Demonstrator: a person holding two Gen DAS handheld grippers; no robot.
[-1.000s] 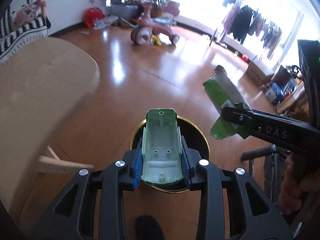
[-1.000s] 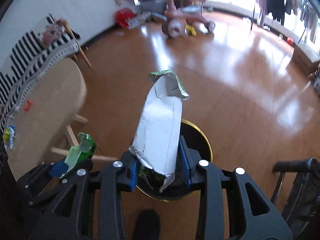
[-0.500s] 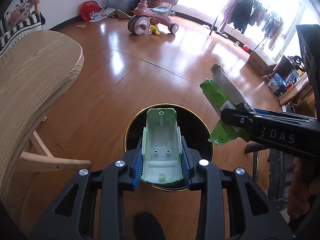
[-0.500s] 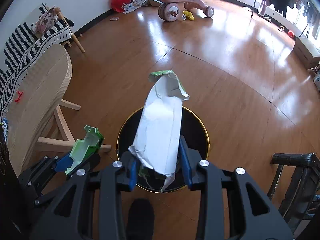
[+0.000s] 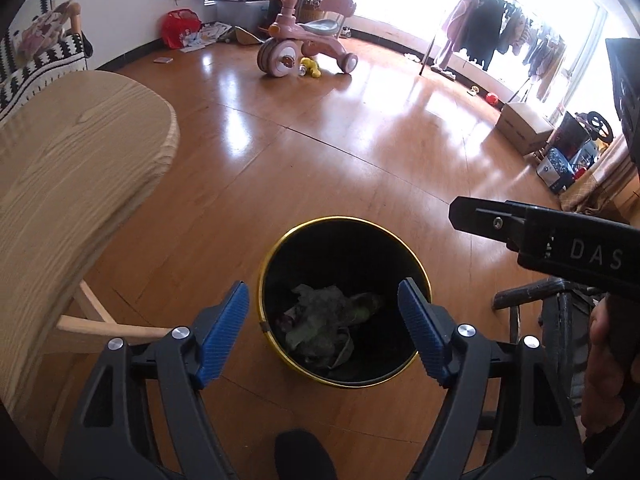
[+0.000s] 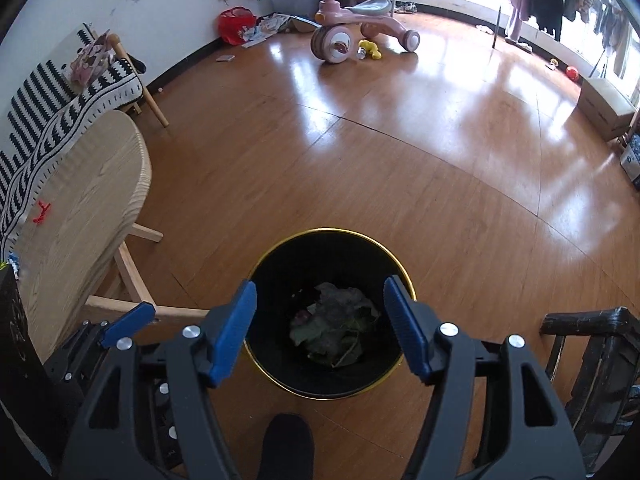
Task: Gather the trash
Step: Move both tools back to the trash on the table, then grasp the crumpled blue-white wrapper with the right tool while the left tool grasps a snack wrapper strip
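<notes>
The trash inside the black bin at 6 o'clock was dim, indistinct. My left tongs and right tongs were opening, empty.

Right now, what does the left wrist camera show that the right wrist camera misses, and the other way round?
Only the left wrist view shows the person's hand behind the right gripper. Only the right wrist view shows a small red thing on the wooden table. Both show the black bin holding crumpled trash, the pink tricycle, and both grippers' jaws opening with nothing between them.
</notes>
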